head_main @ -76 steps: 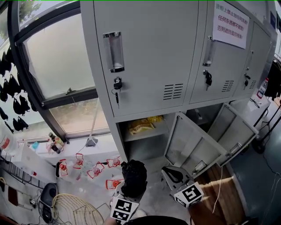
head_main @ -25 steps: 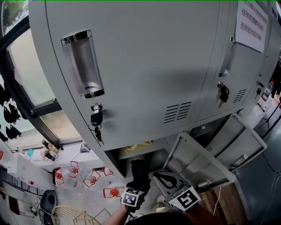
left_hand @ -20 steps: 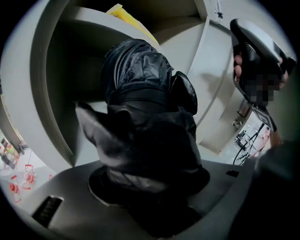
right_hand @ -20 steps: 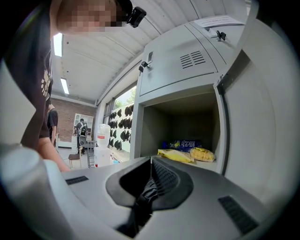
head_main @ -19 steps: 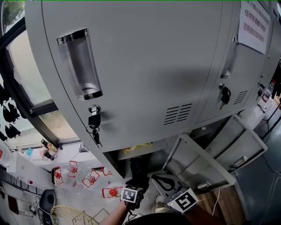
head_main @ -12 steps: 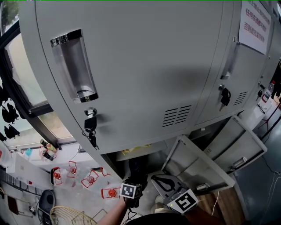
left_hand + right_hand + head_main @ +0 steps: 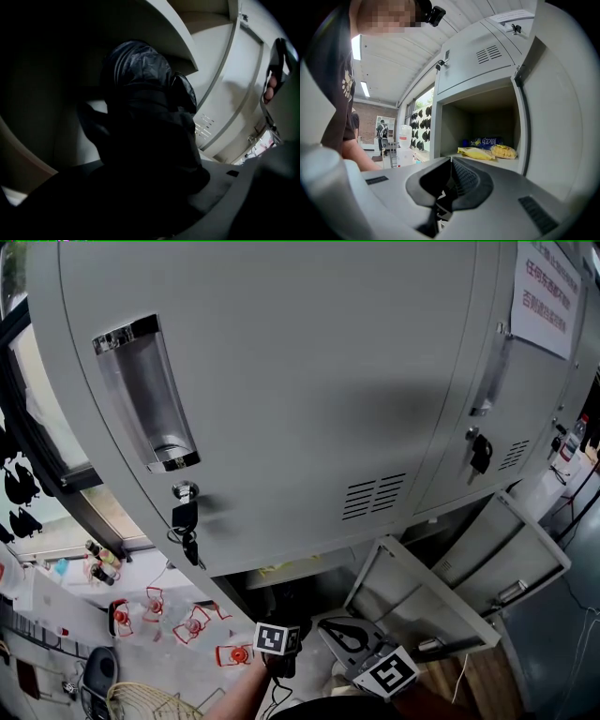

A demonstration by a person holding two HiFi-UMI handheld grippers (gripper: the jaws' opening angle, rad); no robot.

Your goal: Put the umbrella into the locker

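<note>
just under locker shelf [image 7: 174,33] edge: umbrella [image 7: 143,103] in l gripper's [image 7: 140,201] grip; r gripper [image 7: 449,183] jaws together

A tall bank of grey sheet-metal lockers [image 7: 309,381] is filling most of the head view, with a white paper notice [image 7: 542,296] hanging on an upper door. Daylight is coming through a dark-framed frosted window [image 7: 52,418] at the left, and a pale floor [image 7: 173,662] is lying below it. In the right gripper view, long ceiling strip lights [image 7: 356,47] are glowing, and a red brick wall [image 7: 370,112] is standing far behind.
</note>
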